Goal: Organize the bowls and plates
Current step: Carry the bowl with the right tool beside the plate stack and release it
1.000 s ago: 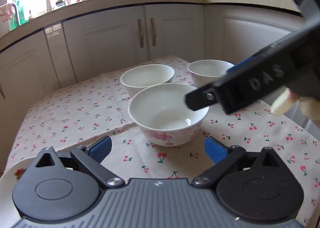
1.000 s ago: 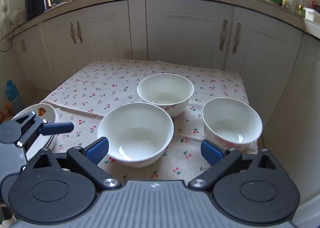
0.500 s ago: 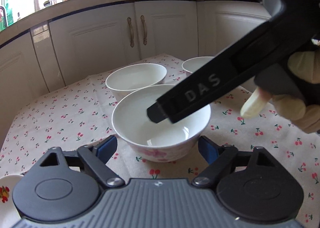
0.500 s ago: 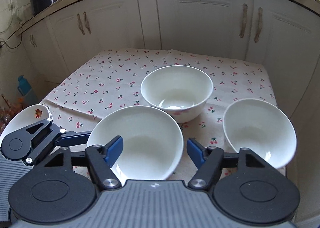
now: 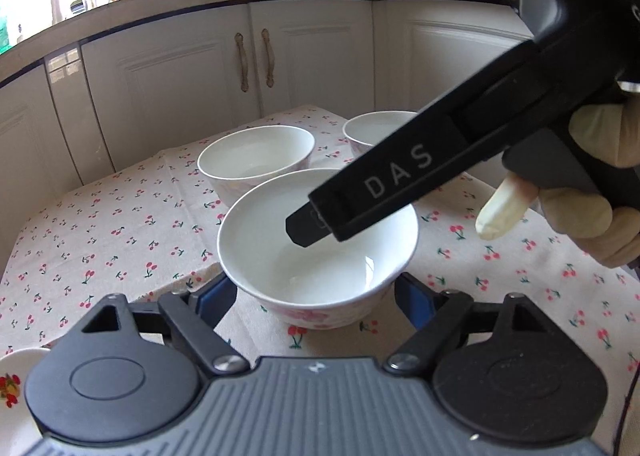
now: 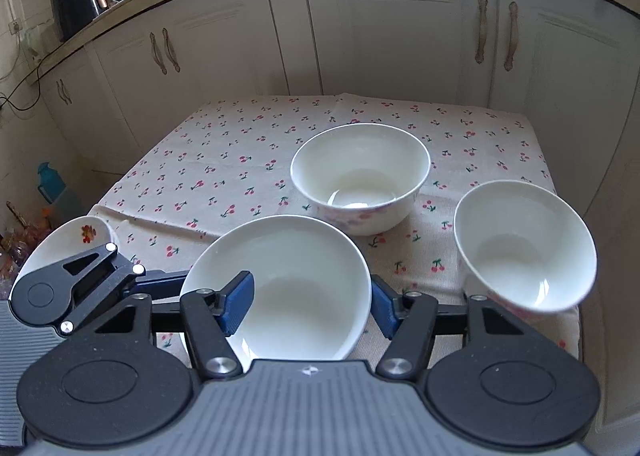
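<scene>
Both grippers' jaws narrower than before; left gripper (image 5: 316,298) and right gripper (image 6: 312,298) each astride nearest bowl (image 5: 320,240)

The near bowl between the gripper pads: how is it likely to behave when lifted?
The near bowl looks like glazed ceramic, so probably rigid, fairly heavy for its size and breakable if dropped. Its glossy, rounded wall may slip against the pads. The flared rim and narrow base suggest that it could tip if gripped off-centre.

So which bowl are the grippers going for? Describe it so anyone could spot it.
On the cherry-print cloth sit three white bowls. It is the nearest bowl, just ahead of the plate at the left edge; alone among them, it has blue pads around it.
</scene>
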`<state>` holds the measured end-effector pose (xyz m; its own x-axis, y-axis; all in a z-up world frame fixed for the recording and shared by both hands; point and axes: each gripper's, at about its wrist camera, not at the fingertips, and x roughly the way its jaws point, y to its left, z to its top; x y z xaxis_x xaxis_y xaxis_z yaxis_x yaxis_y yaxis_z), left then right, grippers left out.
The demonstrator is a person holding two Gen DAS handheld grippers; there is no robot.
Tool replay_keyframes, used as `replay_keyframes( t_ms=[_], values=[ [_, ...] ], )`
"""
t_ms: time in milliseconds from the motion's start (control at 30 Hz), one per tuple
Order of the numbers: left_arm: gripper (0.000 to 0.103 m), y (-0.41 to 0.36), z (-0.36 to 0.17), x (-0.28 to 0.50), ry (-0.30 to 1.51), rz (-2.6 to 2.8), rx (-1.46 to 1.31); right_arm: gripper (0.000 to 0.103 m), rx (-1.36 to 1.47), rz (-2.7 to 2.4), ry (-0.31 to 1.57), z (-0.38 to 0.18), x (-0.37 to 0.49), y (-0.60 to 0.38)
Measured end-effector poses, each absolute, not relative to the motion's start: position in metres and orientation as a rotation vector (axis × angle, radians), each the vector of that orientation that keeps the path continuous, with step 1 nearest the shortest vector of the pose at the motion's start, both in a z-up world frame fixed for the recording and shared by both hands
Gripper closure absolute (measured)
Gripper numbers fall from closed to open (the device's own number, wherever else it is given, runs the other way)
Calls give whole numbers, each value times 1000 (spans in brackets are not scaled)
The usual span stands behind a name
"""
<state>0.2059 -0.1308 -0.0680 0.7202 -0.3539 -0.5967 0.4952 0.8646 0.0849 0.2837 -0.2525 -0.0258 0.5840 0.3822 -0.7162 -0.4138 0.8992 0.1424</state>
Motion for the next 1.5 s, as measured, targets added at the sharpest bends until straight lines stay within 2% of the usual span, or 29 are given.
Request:
replay_keyframes(
  t_ms=[433, 933, 1500],
  values=[
    [17, -110, -40, 171, 618, -557, 263, 36, -45, 450, 834, 0, 235, -239],
    [18, -92, -52, 132, 699, -625, 267, 36, -14, 456, 898, -14, 183, -227],
    [18, -92, -59, 120, 698, -655, 261, 35, 11, 429, 928, -25, 172, -231]
  ],
)
